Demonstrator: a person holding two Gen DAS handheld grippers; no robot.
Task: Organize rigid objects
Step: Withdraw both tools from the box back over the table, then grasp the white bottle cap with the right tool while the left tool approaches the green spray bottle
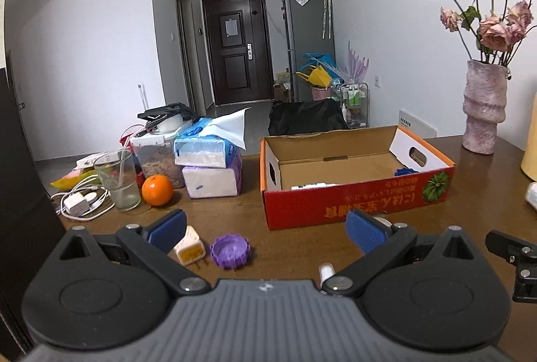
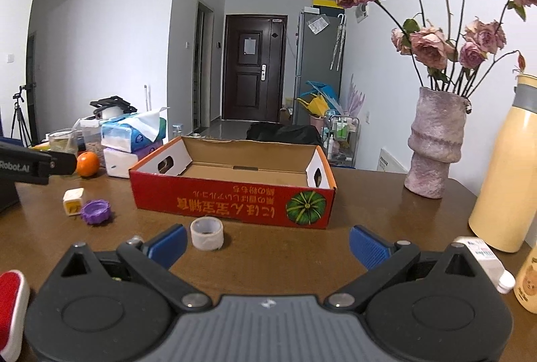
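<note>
Two grippers are seen over one brown table (image 1: 302, 247), and both are spread wide with nothing between the blue pads. The left gripper (image 1: 266, 229) is held low at the table's near edge; the right gripper (image 2: 268, 239) is likewise parted and empty.

One red cardboard box (image 1: 355, 204) is placed at 12 o'clock from the left gripper, open at the top. Inside it, two items are counted from the left wrist view: one white object (image 1: 308, 186) against the near wall and one blue piece (image 1: 406, 171) toward 2 o'clock; what they are cannot be told.

Loose on the table, three small things are counted outside the box. One purple cap (image 1: 230, 250) is lying at 10 o'clock from the left gripper, with one cream plug adapter (image 1: 189, 246) just beside it, close to the left pad. One roll of white tape (image 2: 206, 232) is standing near the box's front wall, at 11 o'clock from the right gripper.

Further back at 10 o'clock, one orange (image 1: 157, 190), one glass (image 1: 118, 180) and two tissue packs (image 1: 211, 165), stacked, are seen. One vase (image 2: 436, 140) of dried roses and one cream bottle (image 2: 506, 167) are standing at 2 o'clock in the right wrist view.
</note>
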